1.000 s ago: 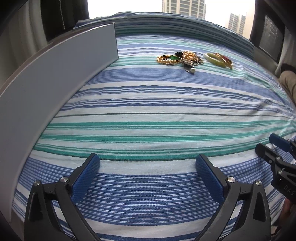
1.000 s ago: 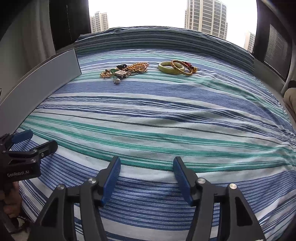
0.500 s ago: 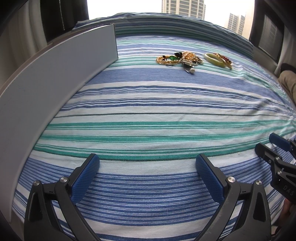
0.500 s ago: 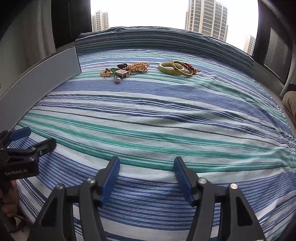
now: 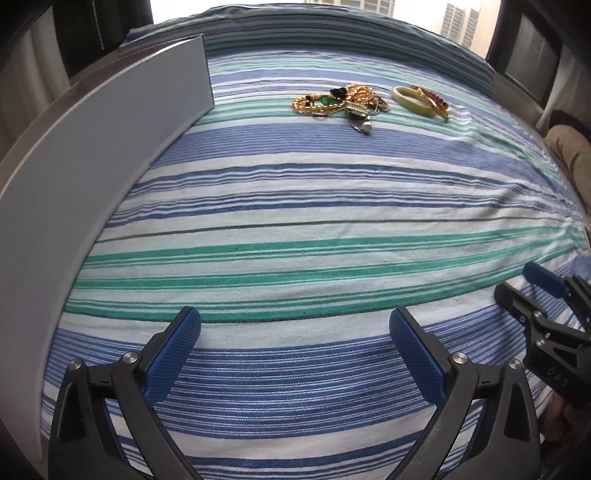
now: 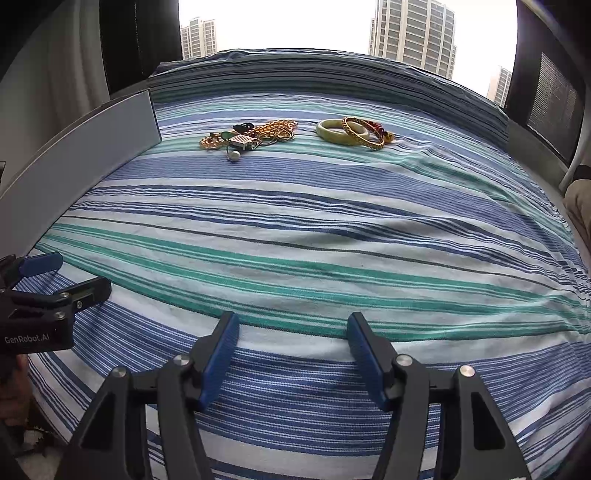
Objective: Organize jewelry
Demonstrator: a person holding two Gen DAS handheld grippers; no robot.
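A striped bedsheet (image 6: 332, 229) in blue, white and green covers the whole surface, lightly wrinkled toward the right. Along the left edge runs a grey panel (image 5: 92, 155), standing upright. Far beyond, tall buildings (image 6: 413, 33) show through the window, dark curtains (image 6: 136, 40) flanking it.

Left gripper (image 5: 294, 334), black angular arms, blue cross-hatched finger pads (image 5: 173, 358), round silver screws, white "GenRobot.AI" lettering on its side, right gripper (image 6: 293, 338), same black frame, smooth blue pads (image 6: 218, 362), silver screws, skin at seven o'clock
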